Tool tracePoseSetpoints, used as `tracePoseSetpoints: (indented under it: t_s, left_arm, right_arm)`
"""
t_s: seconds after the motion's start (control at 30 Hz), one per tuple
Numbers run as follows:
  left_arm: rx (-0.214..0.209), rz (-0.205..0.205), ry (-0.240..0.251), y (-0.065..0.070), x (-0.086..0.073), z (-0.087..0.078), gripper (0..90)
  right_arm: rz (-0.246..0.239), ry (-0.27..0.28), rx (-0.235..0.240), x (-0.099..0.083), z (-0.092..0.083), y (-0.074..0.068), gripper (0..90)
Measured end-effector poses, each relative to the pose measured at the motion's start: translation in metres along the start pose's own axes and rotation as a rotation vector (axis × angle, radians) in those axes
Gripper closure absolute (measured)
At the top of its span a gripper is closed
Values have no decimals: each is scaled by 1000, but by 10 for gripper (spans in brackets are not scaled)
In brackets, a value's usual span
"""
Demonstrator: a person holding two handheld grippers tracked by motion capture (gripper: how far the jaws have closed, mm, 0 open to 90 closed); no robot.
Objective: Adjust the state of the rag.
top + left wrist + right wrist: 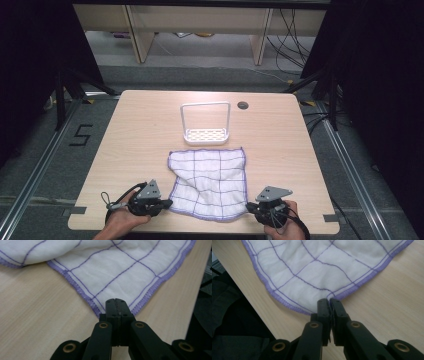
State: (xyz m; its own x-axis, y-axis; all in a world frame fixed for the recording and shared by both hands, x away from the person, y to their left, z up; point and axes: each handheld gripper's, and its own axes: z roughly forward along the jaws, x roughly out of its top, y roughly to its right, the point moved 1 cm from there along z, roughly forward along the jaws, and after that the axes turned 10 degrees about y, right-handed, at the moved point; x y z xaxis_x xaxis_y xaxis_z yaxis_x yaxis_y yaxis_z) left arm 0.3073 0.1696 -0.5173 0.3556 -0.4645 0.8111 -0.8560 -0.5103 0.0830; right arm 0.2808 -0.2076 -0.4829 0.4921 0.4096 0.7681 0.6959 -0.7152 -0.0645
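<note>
2 near corners of the white cloth with purple grid lines [209, 182] are each pinched: the left gripper [116, 301] has its jaws clamped together on the cloth's near-left corner, and the right gripper [329, 301] is closed on the near-right corner, a thin edge of fabric visible between its pads. The cloth lies on the wooden table [140, 130], its near half by the front edge and just this side of the white wire-handled rack [205, 125], which stands apart from its far hem. Both bites look shallow, right at the stitched tips, so a quick lift or an uneven pull could plausibly slip 1 corner free and leave the sheet hanging from a single gripper. The left side of the cloth is rumpled into a fold, and that fold could carry over into any folding or spreading that follows. If the cloth is swung forward, its far edge might catch or nudge the rack. How much fabric sits inside either pair of jaws cannot be judged, since the pads cover it. The person's hands [125, 216] are cut off at the bottom of the high view, and the fold's underside is hidden.
</note>
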Motion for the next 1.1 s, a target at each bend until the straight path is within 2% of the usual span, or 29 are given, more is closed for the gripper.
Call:
tracePoseSetpoints:
  t_s: [0.03, 0.07, 0.13, 0.17, 0.2, 0.23, 0.27, 0.3, 0.33, 0.37, 0.4, 0.43, 0.5, 0.53, 0.6, 0.63, 0.7, 0.73, 0.83, 0.9, 0.93, 1.0, 1.1]
  left_arm:
    - [-6, -7, 5, 3, -1, -2, 896]
    - [-24, 2, 10, 9, -3, -7, 896]
    - [-32, 6, 8, 12, -5, -11, 896]
    - [-23, -25, 29, 15, -6, -15, 895]
    - [-7, -30, 47, 12, -4, -16, 891]
    - [6, -53, 54, 10, -3, -16, 836]
    - [6, -53, 54, 10, -3, -16, 799]
    - [26, -58, 63, 6, -1, -15, 799]
    - [42, -55, 59, 1, 0, -15, 743]
    - [55, -63, 53, -2, 0, -13, 706]
    - [60, -65, 45, -4, 0, -11, 672]
    - [63, -84, 46, -6, 0, -6, 642]
    - [62, -83, 43, -5, 1, -3, 576]
    - [62, -98, 49, -4, 1, -1, 565]
    - [60, -62, 15, -4, 2, 3, 543]
    - [56, -70, 13, -2, 2, 6, 536]
    - [56, -53, 13, -1, 2, 8, 543]
    - [49, -28, 6, 0, 4, 10, 573]
    - [46, -10, 14, 3, 4, 12, 716]
    - [34, 5, 13, 5, 5, 12, 815]
    - [32, 36, 4, 7, 5, 12, 847]
    - [16, 3, 34, 10, 4, 11, 861]
    - [1, -15, 53, 11, 5, 5, 864]
  right_arm:
    - [11, -5, 11, 2, -8, -2, 873]
    - [-3, 6, 18, 2, -11, -2, 873]
    - [4, 4, 21, 3, -13, -4, 873]
    - [-2, 0, 22, 0, -15, -6, 871]
    - [-3, 0, 19, -2, -14, -6, 871]
    - [-12, -6, 20, -4, -12, -6, 870]
    - [-12, -6, 20, -4, -12, -6, 870]
    - [-11, 3, 19, -6, -8, -6, 870]
    - [13, -27, 23, -6, -8, -7, 870]
    - [-15, -23, 26, -7, -6, -5, 869]
    - [-10, -22, 28, -7, -6, -5, 869]
    - [-7, -18, 32, -6, -6, -5, 868]
    - [1, -18, 29, -6, -6, -5, 867]
    - [2, -2, 27, -6, -5, -5, 867]
    - [-8, -6, 31, -6, -5, -4, 866]
    - [1, -15, 33, -5, -6, -5, 866]
    - [2, -16, 35, -5, -6, -5, 865]
    - [0, -13, 33, -5, -6, -5, 865]
    - [-9, -13, 33, -6, -5, -4, 865]
    - [19, -18, 33, -7, -5, -6, 865]
    - [10, -21, 34, -7, -5, -6, 865]
    - [9, -19, 33, -7, -5, -6, 867]
    - [11, 4, 28, -6, -6, -6, 870]
